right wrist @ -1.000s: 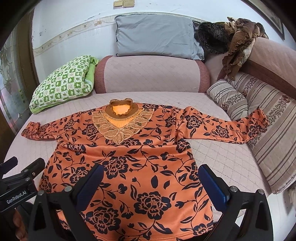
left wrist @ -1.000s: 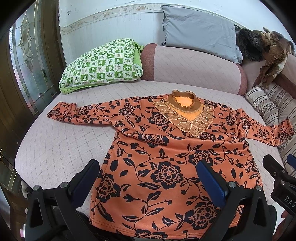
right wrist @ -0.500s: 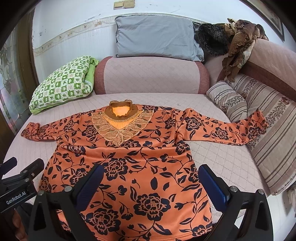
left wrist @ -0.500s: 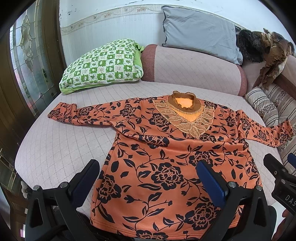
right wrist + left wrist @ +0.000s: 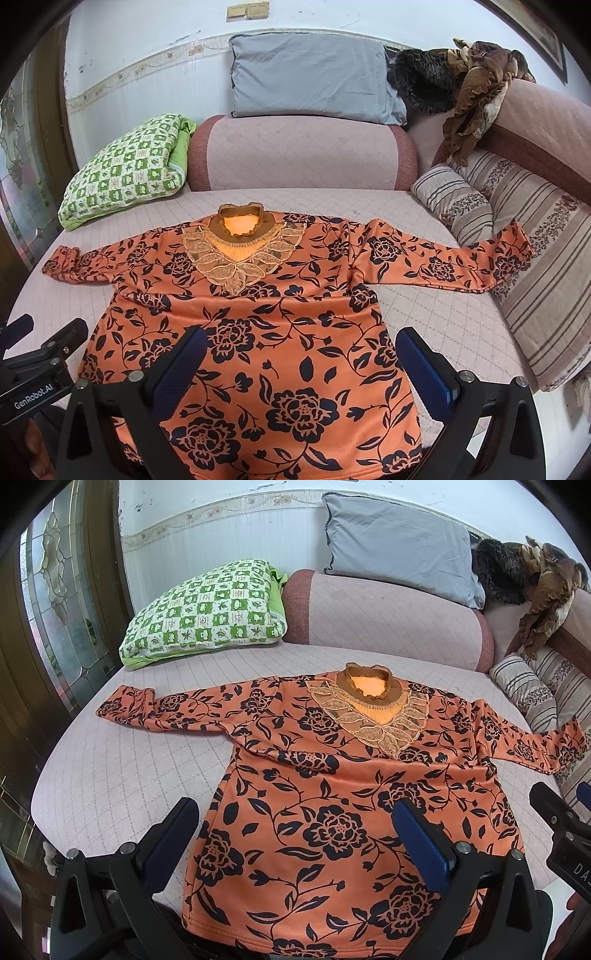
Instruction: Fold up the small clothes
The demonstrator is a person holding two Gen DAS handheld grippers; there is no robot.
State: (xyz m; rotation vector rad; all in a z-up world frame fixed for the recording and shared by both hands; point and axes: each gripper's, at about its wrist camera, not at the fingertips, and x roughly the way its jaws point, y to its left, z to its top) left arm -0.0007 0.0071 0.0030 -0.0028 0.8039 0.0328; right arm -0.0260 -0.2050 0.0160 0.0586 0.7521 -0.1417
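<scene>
On the quilted pink sofa seat [image 5: 424, 317] an orange floral blouse [image 5: 280, 332] lies face up, sleeves spread, lace collar toward the backrest. Since a second ago almost nothing has shifted; both claws stay poised near the hem. The left gripper [image 5: 295, 834] and right gripper [image 5: 301, 356] gape wide, holding nothing, probably not touching cloth. Folding hasn't begun.

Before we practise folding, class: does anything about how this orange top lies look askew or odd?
Mostly flat on the sofa seat, the orange floral top has one fault: its right sleeve runs off the seat and rides up the striped cushion. A crease crosses the chest. Both grippers hover open.
</scene>
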